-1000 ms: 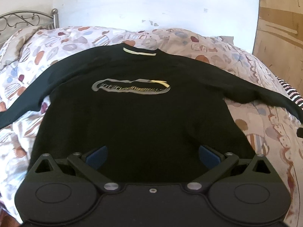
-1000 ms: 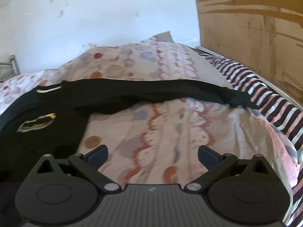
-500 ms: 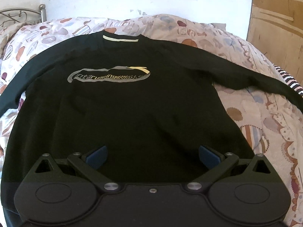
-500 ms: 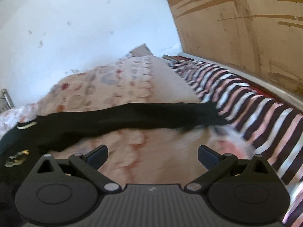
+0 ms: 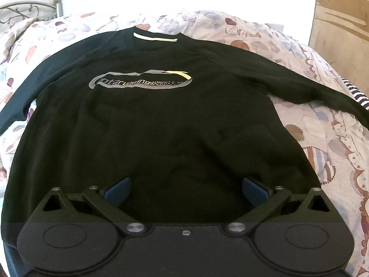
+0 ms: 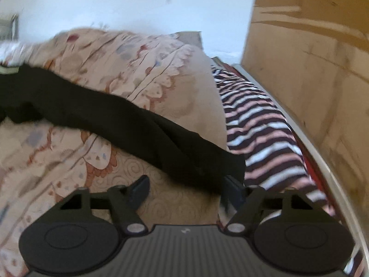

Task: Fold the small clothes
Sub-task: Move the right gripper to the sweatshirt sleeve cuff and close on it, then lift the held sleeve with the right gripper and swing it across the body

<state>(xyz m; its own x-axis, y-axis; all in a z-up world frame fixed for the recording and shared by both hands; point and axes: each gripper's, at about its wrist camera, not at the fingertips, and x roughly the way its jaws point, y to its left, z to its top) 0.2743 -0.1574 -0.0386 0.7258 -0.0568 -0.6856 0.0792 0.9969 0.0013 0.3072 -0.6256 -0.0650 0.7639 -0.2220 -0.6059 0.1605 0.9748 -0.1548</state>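
Closing right tool [image 6: 184, 190] around sleeve cuff [image 6: 207, 168]

A black long-sleeved top [image 5: 175, 124] lies spread flat, chest print up, across a patterned bedspread [image 5: 322, 124], collar toward the headboard [image 5: 27, 11]; the left gripper [image 5: 185, 190] hovers wide open above its hem.

Bed [image 5: 57, 1] carrying patterned quilt [image 5: 322, 124]; black sweatshirt [image 5: 161, 127] lying flat on quilt, sleeves spreading sideways; striped sheet [image 6: 260, 124] showing along right edge beside quilt.
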